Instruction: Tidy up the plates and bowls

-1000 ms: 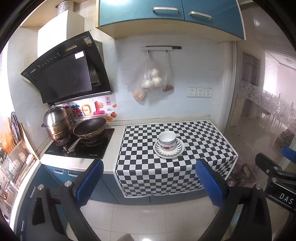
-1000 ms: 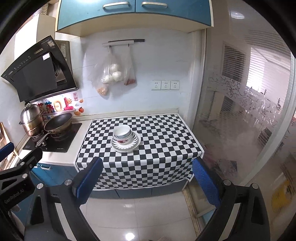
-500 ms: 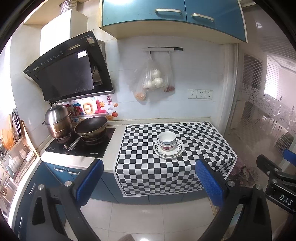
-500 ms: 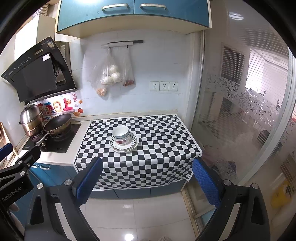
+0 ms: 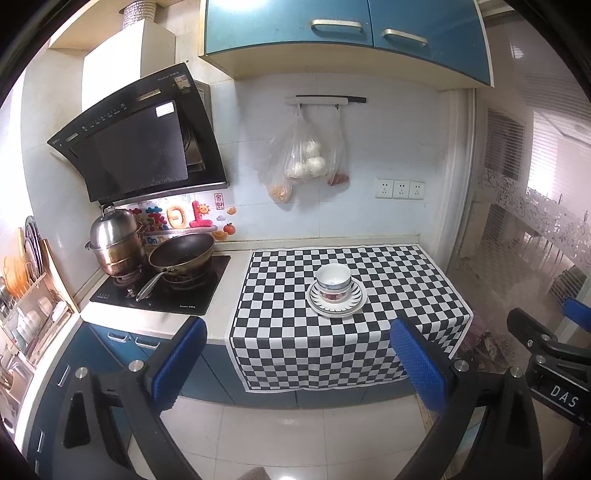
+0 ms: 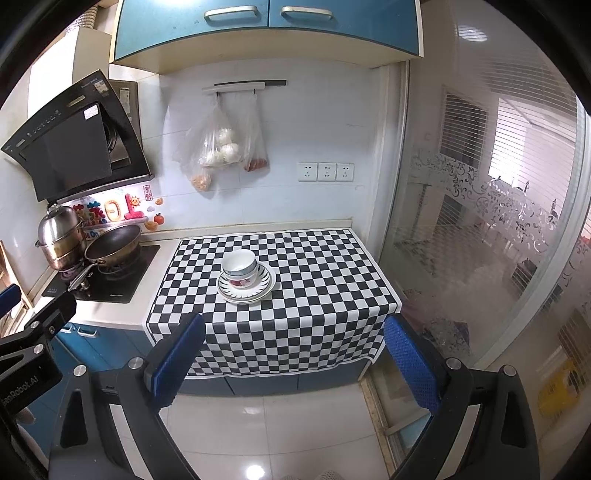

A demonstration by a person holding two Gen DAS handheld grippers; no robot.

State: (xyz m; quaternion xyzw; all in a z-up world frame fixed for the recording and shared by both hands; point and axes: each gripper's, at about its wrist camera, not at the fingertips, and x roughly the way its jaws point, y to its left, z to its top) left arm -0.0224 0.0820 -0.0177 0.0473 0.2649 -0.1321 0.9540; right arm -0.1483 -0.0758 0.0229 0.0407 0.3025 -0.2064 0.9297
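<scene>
White bowls point(image 5: 333, 280) point(image 6: 239, 264) are stacked on white plates point(image 5: 351, 301) point(image 6: 264, 288) with dark rim stripes, in the middle of a black-and-white checkered cloth point(image 5: 406, 295) point(image 6: 325, 280) on the counter. My left gripper point(image 5: 299, 358) hangs open, well short of the counter and above the floor, with nothing between its blue pads. My right gripper point(image 6: 295, 354) is also open and empty, equally far back. In the left wrist view the right gripper's body shows at the right edge.
A hob point(image 5: 162, 288) with a steel pot point(image 5: 114, 240) and a dark pan point(image 5: 181, 251) lies left of the cloth. A dish rack point(image 5: 26, 295) stands at far left. Bags point(image 5: 306, 158) hang on the wall. A glass door point(image 6: 480, 221) bounds the right side. Blue cabinets point(image 5: 332, 26) hang overhead.
Both views have drifted slightly, the stack sitting a little lower and to the left in the right wrist view. Both grippers stay open; the dishes have not moved.
</scene>
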